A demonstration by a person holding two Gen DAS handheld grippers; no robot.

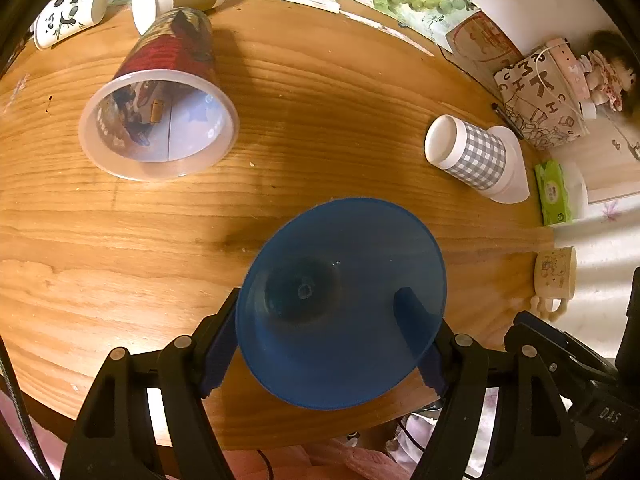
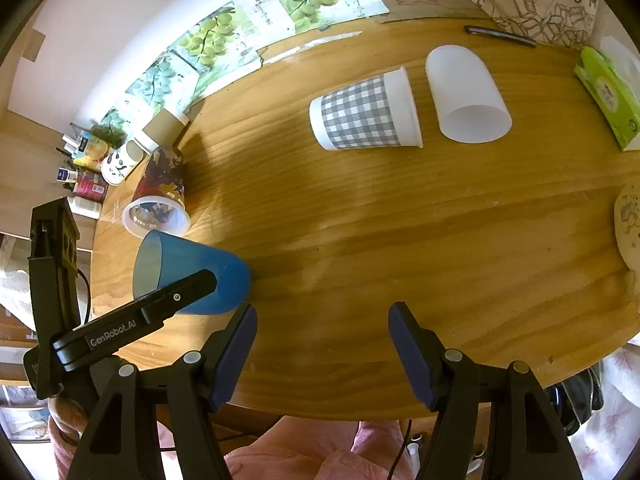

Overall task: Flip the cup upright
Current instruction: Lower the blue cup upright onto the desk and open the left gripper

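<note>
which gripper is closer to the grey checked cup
Right. The right gripper hangs open over bare table, the grey checked cup ahead. The left gripper, clamping the blue cup, sits farther left.

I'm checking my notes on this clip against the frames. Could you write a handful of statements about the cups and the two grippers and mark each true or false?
1. The left gripper grips the blue cup, one finger inside its mouth. True.
2. The right gripper holds the checked cup. False: its jaws are open and hold nothing; that cup lies farther off on the wooden table.
3. The checked cup stands upright. False: it lies on its side.
4. A plain white cup lies beside the checked cup. True.
5. The red patterned cup lies on its side with its open mouth toward the left wrist camera. True.
</note>
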